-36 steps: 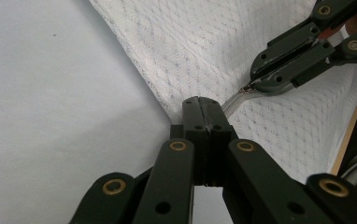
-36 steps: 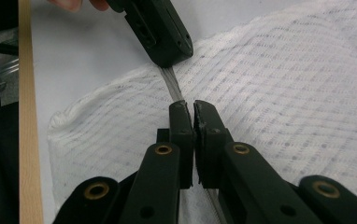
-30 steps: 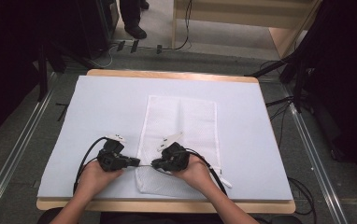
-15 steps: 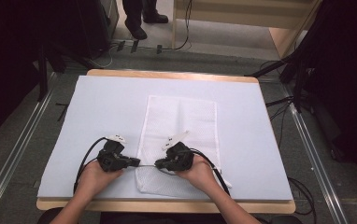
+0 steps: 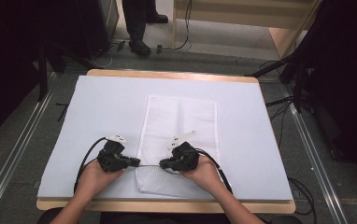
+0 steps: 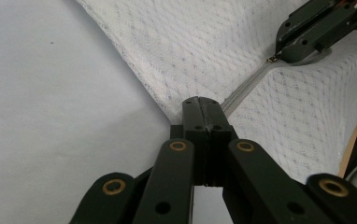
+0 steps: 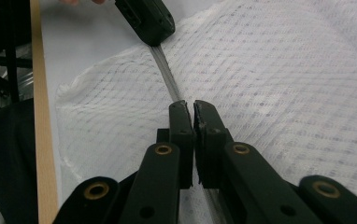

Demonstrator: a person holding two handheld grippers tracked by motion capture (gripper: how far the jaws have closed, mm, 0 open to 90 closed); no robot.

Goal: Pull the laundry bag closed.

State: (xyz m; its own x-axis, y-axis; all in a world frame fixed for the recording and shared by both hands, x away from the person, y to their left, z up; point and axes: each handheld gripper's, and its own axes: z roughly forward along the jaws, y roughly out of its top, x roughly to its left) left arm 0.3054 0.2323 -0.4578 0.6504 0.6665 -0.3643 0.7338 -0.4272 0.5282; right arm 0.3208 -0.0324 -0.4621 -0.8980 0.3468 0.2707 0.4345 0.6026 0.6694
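A white mesh cloth (image 5: 179,121) lies flat on the pale mat in the middle of the table, long side running away from me. My left gripper (image 5: 137,163) is shut on the cloth's left edge near the front. My right gripper (image 5: 161,164) faces it, shut on the same gathered fold. A thin taut ridge of cloth (image 5: 149,165) spans the short gap between them. In the left gripper view the shut tips (image 6: 203,103) pinch the mesh (image 6: 190,42), with the other gripper (image 6: 307,32) beyond. In the right gripper view the tips (image 7: 189,107) clamp the ridge (image 7: 165,70).
The pale mat (image 5: 97,116) covers a wooden table whose edge (image 5: 167,74) shows at the back. A person's legs (image 5: 139,28) stand on the floor beyond it. Metal rails (image 5: 22,135) and cables run along both sides. Bare mat lies left and right of the cloth.
My right gripper has edged slightly to the right, drawing the fold between the grippers tighter. The left gripper has stayed put. The standing person's feet have shifted at the back.
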